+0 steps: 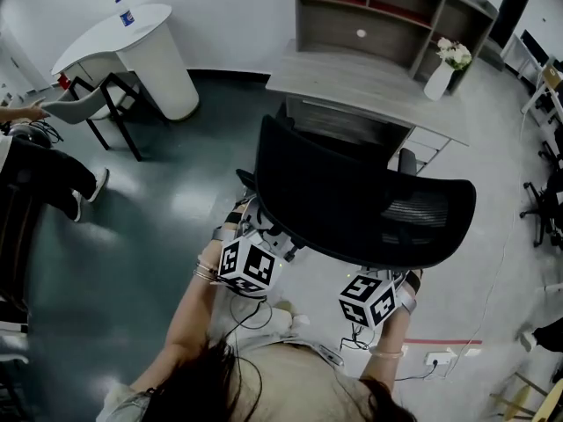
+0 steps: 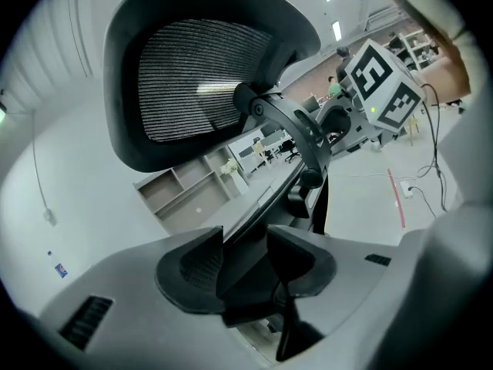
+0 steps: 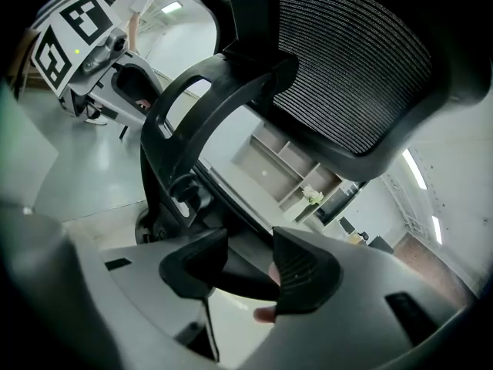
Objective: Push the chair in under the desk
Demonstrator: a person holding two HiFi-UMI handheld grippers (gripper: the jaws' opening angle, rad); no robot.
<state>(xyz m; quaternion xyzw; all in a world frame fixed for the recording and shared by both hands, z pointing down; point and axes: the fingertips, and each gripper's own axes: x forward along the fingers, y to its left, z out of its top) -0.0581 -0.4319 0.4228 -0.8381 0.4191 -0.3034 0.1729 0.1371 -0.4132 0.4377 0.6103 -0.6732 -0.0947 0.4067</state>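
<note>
left gripper [image 2: 245,241] and right gripper [image 3: 250,241] side by side, apparently clamped.

Parked at lower edge of blk mesh chair [image 1: 352,205] back w/ left gripper [image 1: 264,236] & right gripper [image 1: 383,280] side by side, facing grey desk [image 1: 352,82] w/ shelf unit [image 1: 378,11] just beyond, white vase [image 1: 439,79] w/ flowers [image 1: 455,53] on its rt end, white round table [image 1: 132,33] w/ bottle [image 1: 125,11] well off at upper left.

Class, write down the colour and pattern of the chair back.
The chair back is black, with a fine ribbed mesh; it shows best in the right gripper view.
</note>
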